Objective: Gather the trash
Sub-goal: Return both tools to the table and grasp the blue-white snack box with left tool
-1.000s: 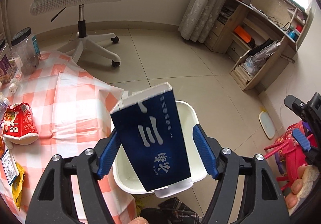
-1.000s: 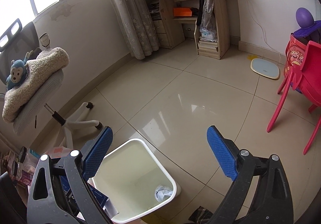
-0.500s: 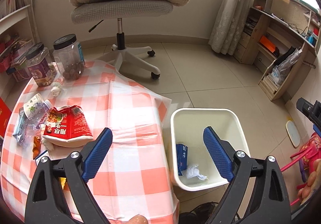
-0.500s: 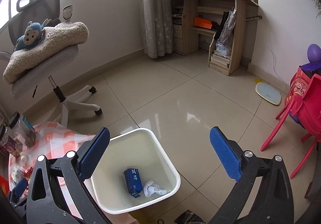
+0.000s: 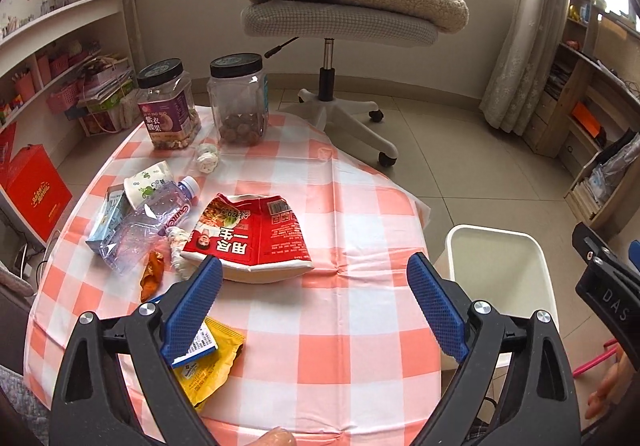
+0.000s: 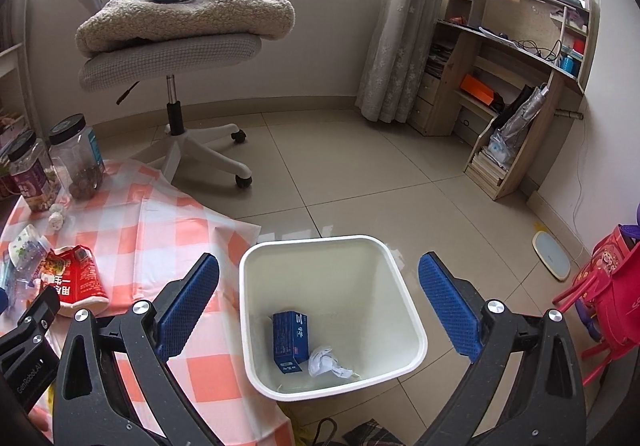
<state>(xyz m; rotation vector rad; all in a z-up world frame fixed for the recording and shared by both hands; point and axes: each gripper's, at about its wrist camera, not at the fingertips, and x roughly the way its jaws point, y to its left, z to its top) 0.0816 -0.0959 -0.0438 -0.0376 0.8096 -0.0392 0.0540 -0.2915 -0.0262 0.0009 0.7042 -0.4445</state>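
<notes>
Blue box (image 6: 291,340) now lies in bin (image 6: 416,330); left gripper (image 5: 314,300) empty.

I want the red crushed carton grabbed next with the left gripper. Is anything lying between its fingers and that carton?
Nothing visible blocks it. The left gripper is open and empty over bare checked cloth, with the red carton just ahead. A yellow packet lies under the left finger, short of the carton.

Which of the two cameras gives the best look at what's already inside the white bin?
The right wrist view: it looks down into the white bin, showing a blue box and crumpled paper. The left wrist view shows only the bin's rim and inner wall.
</notes>
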